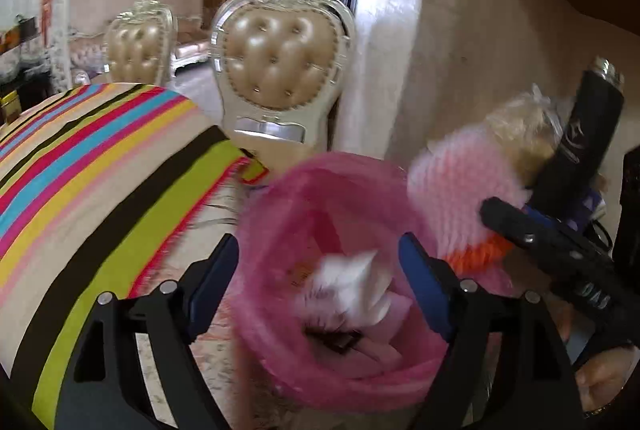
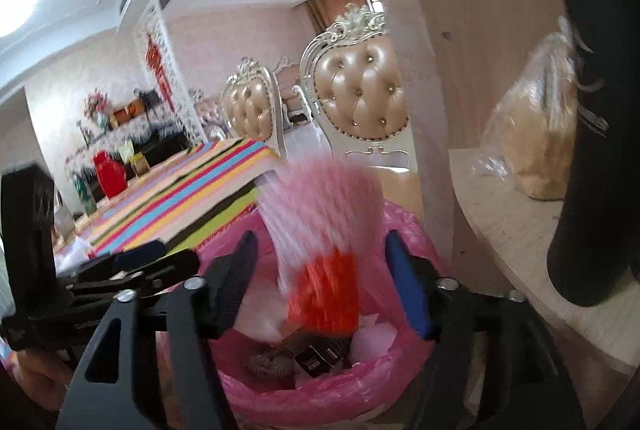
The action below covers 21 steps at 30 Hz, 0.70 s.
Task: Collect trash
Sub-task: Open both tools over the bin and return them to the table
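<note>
The pink-and-orange wrapper (image 2: 320,230) hangs blurred over the mouth of the pink-lined trash bin (image 2: 404,230), its long axis close to upright, orange end lowest and reaching just into the opening. Seen along the right gripper (image 2: 320,286), it lies dead ahead at twelve o'clock, between the two fingers, yet neither pad seems to press on it; these jaws stand released with the wrapper loose in the gap. I judge it is dropping into the bin, not being carried.

From the left gripper (image 1: 316,282) the same wrapper (image 1: 460,198) sits at about two o'clock, outside its spread, and the right gripper is plainly the nearer one. The left jaws are also released and hold nothing; straight between them, down inside the bin (image 1: 272,214), lies a white crumpled tissue (image 1: 352,290) on other rubbish, including a dark little box.

Outward from the bin: the striped tablecloth (image 1: 100,182) covers the table at nine to ten o'clock, a tufted chair (image 1: 280,62) stands beyond at twelve, and a clear bag of something tan (image 2: 536,134) rests on a pale shelf at two o'clock.

Motion blur smears the wrapper's outline, so its print and true shape are unreadable, and whether it still brushes a pad I cannot say. The bin's base is cut off below.
</note>
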### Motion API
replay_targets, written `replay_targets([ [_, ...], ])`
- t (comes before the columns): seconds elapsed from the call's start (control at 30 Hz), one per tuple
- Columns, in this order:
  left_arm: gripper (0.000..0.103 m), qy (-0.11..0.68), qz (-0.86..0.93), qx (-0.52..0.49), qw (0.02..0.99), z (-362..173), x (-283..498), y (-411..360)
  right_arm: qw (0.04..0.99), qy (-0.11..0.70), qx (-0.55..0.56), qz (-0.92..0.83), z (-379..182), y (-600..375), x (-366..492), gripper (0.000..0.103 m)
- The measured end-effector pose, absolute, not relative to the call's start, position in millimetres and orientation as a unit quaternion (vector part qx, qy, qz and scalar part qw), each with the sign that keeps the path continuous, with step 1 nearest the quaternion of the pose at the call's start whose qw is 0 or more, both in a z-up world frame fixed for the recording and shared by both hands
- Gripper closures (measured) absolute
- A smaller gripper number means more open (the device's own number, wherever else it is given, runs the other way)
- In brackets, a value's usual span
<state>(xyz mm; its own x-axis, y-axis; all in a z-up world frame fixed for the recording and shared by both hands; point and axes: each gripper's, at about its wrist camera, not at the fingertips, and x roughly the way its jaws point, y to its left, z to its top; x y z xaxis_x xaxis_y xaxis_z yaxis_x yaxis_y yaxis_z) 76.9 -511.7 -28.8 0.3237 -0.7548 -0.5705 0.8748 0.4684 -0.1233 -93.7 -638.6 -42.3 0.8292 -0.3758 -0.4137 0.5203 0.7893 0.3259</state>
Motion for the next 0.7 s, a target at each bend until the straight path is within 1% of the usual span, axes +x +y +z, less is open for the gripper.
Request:
replay_targets([
  [0.13,0.014,0.259,-0.478,0.116,0.832,-27.2,79.9,-482.0,0.933,0.159,0.213,-0.243,-41.9,-635.6,-104.5,0.040],
  [0.2,0.007,0.252,-0.456,0.121,0.845,-26.6,80.7,-466.7,0.933,0.158,0.215,-0.240,-40.3,-631.9,-106.9,0.040],
  [0.23,0.005,0.251,-0.446,0.123,0.850,-24.5,81.6,-459.8,0.934,0.159,0.211,-0.238,-40.1,-627.7,-106.1,0.040],
  [0.3,0.005,0.248,-0.423,0.125,0.863,-22.1,83.6,-439.0,0.937,0.164,0.201,-0.235,-37.9,-617.2,-99.2,0.039],
  [0.37,0.005,0.250,-0.398,0.132,0.873,-21.1,85.9,-418.4,0.942,0.171,0.176,-0.228,-34.7,-601.4,-90.1,0.036],
  [0.43,0.005,0.248,-0.371,0.143,0.883,-20.7,87.9,-398.9,0.948,0.175,0.153,-0.218,-30.9,-585.1,-80.6,0.029],
  [0.5,0.005,0.250,-0.333,0.151,0.897,-20.7,93.4,-373.8,0.954,0.180,0.131,-0.203,-28.1,-564.1,-68.5,0.025],
  [0.7,0.005,0.251,-0.237,0.136,0.928,-11.6,119.5,-284.2,0.961,0.221,0.097,-0.136,-30.4,-502.0,-18.9,0.024],
])
